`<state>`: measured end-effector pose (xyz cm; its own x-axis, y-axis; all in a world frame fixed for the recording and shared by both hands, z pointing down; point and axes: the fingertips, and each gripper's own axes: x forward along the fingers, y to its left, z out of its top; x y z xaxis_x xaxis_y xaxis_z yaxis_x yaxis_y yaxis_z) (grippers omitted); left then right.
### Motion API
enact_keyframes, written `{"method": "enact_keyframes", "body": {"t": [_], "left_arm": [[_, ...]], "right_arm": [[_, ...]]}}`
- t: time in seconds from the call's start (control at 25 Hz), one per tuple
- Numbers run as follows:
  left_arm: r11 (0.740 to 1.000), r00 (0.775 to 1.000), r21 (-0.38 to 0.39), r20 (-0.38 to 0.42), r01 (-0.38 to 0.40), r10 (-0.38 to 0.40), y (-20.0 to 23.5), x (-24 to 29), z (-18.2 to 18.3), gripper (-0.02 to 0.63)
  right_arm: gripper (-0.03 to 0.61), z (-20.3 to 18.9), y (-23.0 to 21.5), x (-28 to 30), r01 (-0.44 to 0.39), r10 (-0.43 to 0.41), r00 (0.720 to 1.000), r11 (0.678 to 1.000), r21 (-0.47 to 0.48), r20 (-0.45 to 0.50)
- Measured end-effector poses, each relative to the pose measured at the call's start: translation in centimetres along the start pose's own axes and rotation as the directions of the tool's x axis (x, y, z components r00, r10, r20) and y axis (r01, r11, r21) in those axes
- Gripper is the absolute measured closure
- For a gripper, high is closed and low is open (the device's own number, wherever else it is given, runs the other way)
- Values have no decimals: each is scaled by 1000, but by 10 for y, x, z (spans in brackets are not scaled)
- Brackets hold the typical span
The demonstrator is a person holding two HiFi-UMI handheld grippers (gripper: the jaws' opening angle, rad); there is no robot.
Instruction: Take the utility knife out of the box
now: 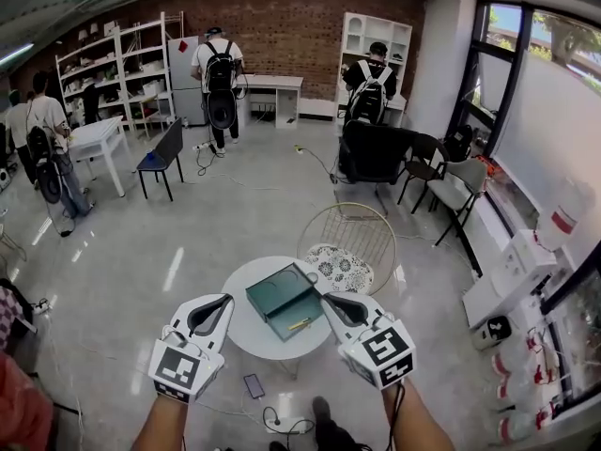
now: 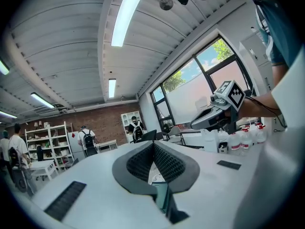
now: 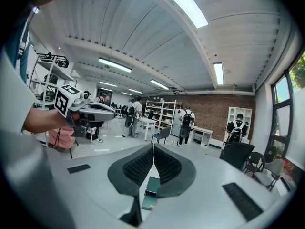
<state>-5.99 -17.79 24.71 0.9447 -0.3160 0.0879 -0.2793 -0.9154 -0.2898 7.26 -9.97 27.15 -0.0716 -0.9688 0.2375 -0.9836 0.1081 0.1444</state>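
Note:
A dark green box (image 1: 280, 297) lies open on a small round white table (image 1: 246, 332). A yellowish utility knife (image 1: 300, 324) rests in its lower half. My left gripper (image 1: 228, 298) hovers at the table's left edge, jaws shut and empty. At the box's right side my right gripper (image 1: 326, 296) is shut too, holding nothing. In the left gripper view the closed fingertips (image 2: 153, 144) hide most of the box (image 2: 160, 197), and the right gripper (image 2: 214, 116) shows beyond. In the right gripper view the box (image 3: 152, 190) lies below the closed tips (image 3: 153, 147), with the left gripper (image 3: 90, 111) at left.
A wire chair with a patterned cushion (image 1: 347, 252) stands just behind the table. A phone (image 1: 254, 385) and cables lie on the floor by my feet. Black chairs (image 1: 441, 181) and white cases with bottles (image 1: 526, 346) line the right wall. People with backpacks (image 1: 221, 83) stand far off.

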Motion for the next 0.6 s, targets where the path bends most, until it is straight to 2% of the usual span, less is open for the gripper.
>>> {"method": "enact_keyframes", "body": {"t": [0.16, 0.6], "left_arm": [[999, 999, -7, -17, -44, 44, 18, 18, 4, 595], [991, 988, -33, -84, -131, 128, 53, 105, -30, 595]], "right_arm": [[541, 0, -16, 29, -46, 46, 999, 999, 0, 7], [541, -25, -92, 117, -184, 184, 983, 983, 12, -9]]}}
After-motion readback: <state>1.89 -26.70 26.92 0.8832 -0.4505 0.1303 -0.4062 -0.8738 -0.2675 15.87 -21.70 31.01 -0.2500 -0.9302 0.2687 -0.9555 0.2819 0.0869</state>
